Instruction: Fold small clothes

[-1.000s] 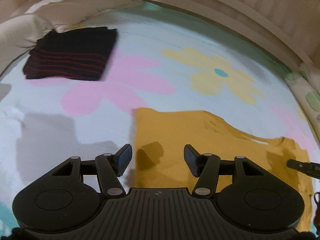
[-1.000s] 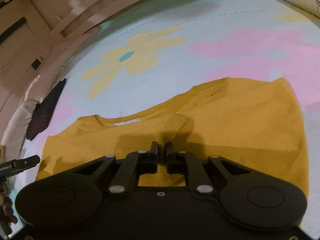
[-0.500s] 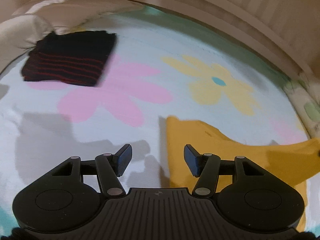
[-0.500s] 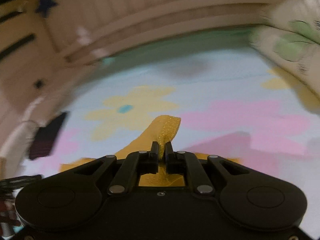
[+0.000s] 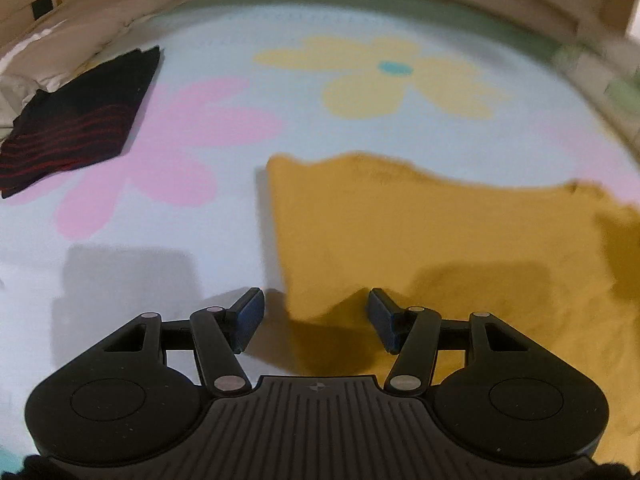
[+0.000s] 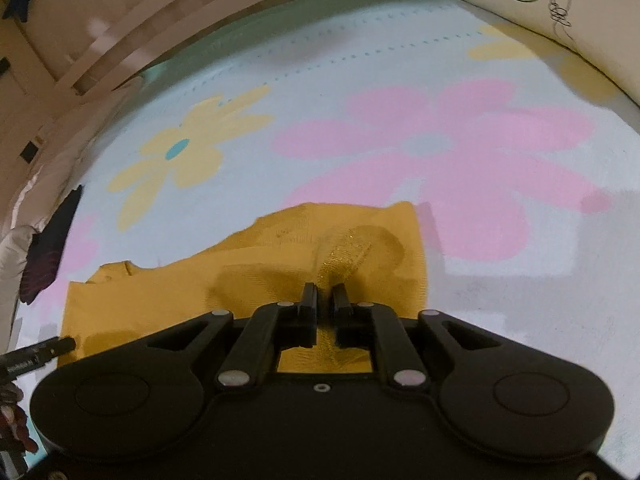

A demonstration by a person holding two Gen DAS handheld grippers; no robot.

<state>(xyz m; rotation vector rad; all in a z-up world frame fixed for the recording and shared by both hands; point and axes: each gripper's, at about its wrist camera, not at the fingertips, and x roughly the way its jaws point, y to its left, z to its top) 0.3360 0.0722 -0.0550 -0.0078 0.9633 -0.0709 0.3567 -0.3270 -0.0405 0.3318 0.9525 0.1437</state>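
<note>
Bedsheet [image 5: 224, 216] printed with pink and yellow flowers fills both views, and at its far left a folded black garment with red stripes [image 5: 76, 120] lies beside a pale pillow [image 5: 72, 60]. Next comes the left gripper [image 5: 316, 316], jaws standing well apart with nothing between them, hovering over the left edge of the mustard top [image 5: 420, 248], which lies flat on the sheet. Further right, in the right wrist view, the right gripper [image 6: 324, 300] has just been easing its jaws apart; a raised ridge of the same mustard top [image 6: 240, 292] runs between the pads, though whether they still pinch it I cannot tell, the gap being narrow. Beyond it a patterned cushion [image 6: 560, 12] leans at the bed's right edge. As for risks: if that ridge is let go while bunched, the folded-over side would likely settle crooked or wrinkled, and any drag from the right hand could pull the flap back open. The left jaws, closing so near the hem, might catch sheet along with cloth. No brand, label or legible writing shows on the clothes; scribbled marks on the cushion are too blurred to read.
</note>
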